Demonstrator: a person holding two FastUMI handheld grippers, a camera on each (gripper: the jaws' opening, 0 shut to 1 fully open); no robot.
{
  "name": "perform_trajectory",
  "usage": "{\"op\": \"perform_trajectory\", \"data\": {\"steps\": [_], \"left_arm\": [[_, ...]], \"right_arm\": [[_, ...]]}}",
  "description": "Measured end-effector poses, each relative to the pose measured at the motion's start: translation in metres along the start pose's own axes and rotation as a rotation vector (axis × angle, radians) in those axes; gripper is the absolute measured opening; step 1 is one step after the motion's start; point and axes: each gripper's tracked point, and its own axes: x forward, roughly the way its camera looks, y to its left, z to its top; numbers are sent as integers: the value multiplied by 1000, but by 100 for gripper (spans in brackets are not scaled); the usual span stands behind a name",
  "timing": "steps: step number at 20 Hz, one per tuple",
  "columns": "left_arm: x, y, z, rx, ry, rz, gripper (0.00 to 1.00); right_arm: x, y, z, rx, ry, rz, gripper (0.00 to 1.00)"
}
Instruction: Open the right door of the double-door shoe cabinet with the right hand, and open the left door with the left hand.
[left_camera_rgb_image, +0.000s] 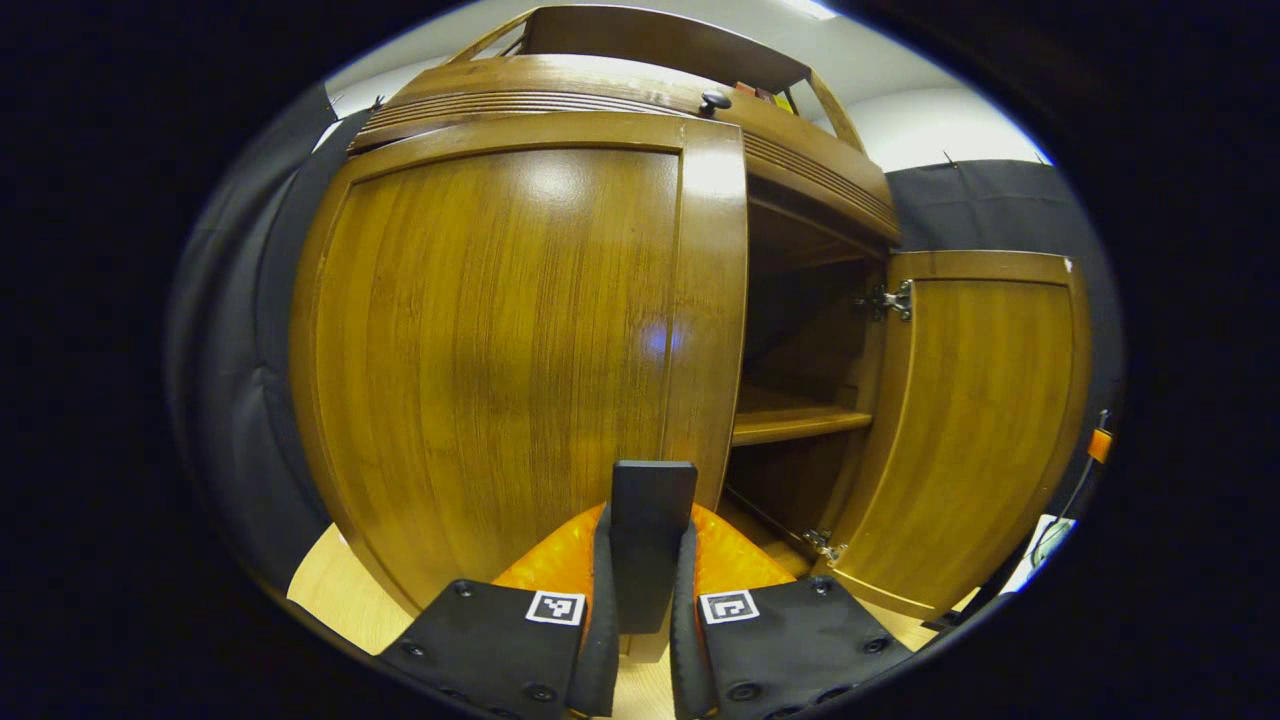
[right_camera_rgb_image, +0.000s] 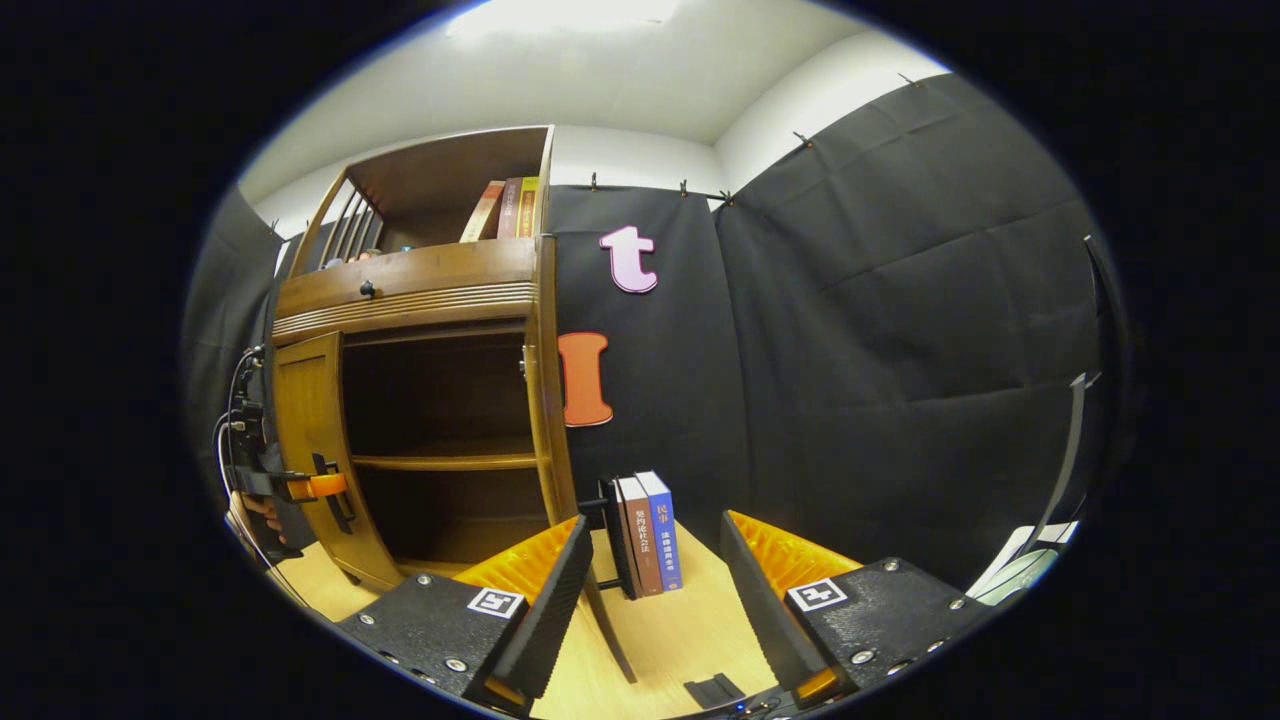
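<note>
Progress stood at about halfway, judging by the cabinet. In the left gripper view the right door (left_camera_rgb_image: 985, 420) hung swung wide on its hinges, exposing the inner shelf (left_camera_rgb_image: 800, 425) and the dark compartments above and below it, so that part of the task looked done. The left door (left_camera_rgb_image: 510, 350) sat flush against the shoe cabinet (left_camera_rgb_image: 640, 90), not yet opened. The left gripper (left_camera_rgb_image: 650, 520) had its fingers drawn together on the dark upright handle (left_camera_rgb_image: 652, 500) at the left door's inner edge, clamped on it as far as that view showed; in the right gripper view the same gripper appeared farther off at the door edge with a hand behind it. The right gripper (right_camera_rgb_image: 650, 600) hung with its fingers well apart, holding nothing, pointed toward a few books (right_camera_rgb_image: 645, 535) standing on the counter (right_camera_rgb_image: 680, 630) beside the cabinet, in front of the booth's cloth wall. What remained, in my judgement, was the pull on the handle to swing the left door out.
</note>
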Motion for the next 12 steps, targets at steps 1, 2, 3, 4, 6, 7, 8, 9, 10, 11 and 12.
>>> {"op": "perform_trajectory", "data": {"steps": [1, 2, 3, 4, 6, 7, 8, 9, 10, 11, 12], "left_arm": [[-10, 1, 0, 8, -1, -6, 27], [-18, 2, 1, 16, -3, -9, 28], [-25, 3, 1, 19, -3, -10, 29], [-35, 5, 0, 21, -2, -11, 29], [-52, 10, 0, 27, 2, -17, 29], [-60, 11, -1, 23, 5, -22, 29], [-66, 13, -2, 25, 4, -27, 29], [-71, 14, -3, 27, 4, -31, 29], [-79, 18, -3, 27, 3, -34, 28], [-87, 21, -2, 29, 2, -34, 29], [-94, 23, -1, 32, 0, -34, 28]], "right_arm": [[-2, 5, 1, 5, 0, 9, 81], [-4, 11, 4, 7, -1, 17, 81], [-6, 16, 6, 6, -4, 25, 81], [-8, 21, 6, 0, -2, 31, 81], [-10, 31, 2, -7, 10, 43, 75], [-8, 35, -1, -3, 11, 52, 81], [-6, 42, -2, 2, 13, 62, 81], [-6, 48, -3, 8, 13, 72, 81], [-6, 53, -4, 11, 15, 81, 81], [-7, 59, -6, 12, 17, 90, 81], [-7, 65, -7, 12, 17, 99, 81]]}}
